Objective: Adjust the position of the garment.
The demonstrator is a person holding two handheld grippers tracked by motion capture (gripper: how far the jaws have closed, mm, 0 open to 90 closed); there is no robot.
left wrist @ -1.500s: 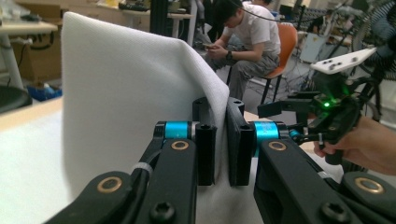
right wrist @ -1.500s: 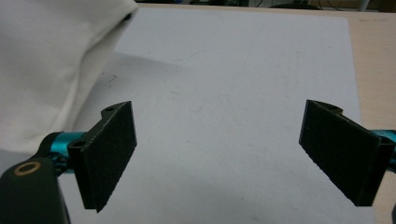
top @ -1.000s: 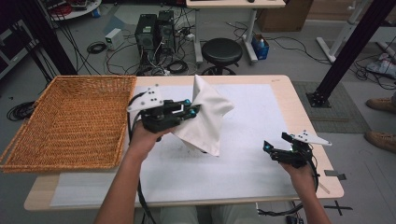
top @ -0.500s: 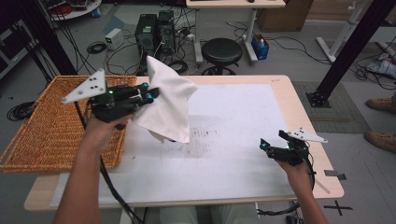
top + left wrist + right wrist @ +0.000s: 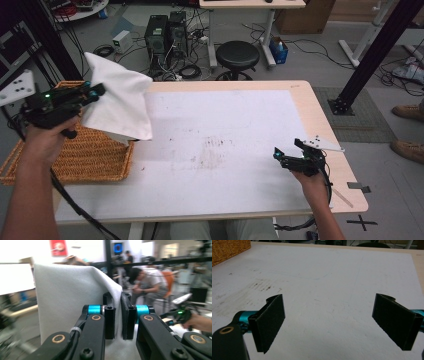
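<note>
A white cloth [image 5: 119, 102] hangs in the air over the right end of the wicker basket [image 5: 85, 155] at the table's left. My left gripper [image 5: 95, 91] is shut on the cloth's upper edge; in the left gripper view the fabric [image 5: 70, 297] is pinched between the two black jaws of the left gripper [image 5: 117, 298]. My right gripper [image 5: 286, 154] rests low over the white mat [image 5: 220, 145] near the table's right front, jaws wide apart. In the right gripper view the right gripper [image 5: 328, 307] has nothing between its pads [image 5: 272, 312].
The wooden table [image 5: 320, 120] carries the white mat, smudged at its middle. Behind the table stand a black stool [image 5: 237, 54] and computer towers [image 5: 164, 35]. A black post [image 5: 372, 55] rises at the right. A seated person [image 5: 147, 285] appears far off in the left gripper view.
My left hand has carried the cloth from the table's middle leftward to above the basket, rising slightly. The right gripper has stayed in place, open.
</note>
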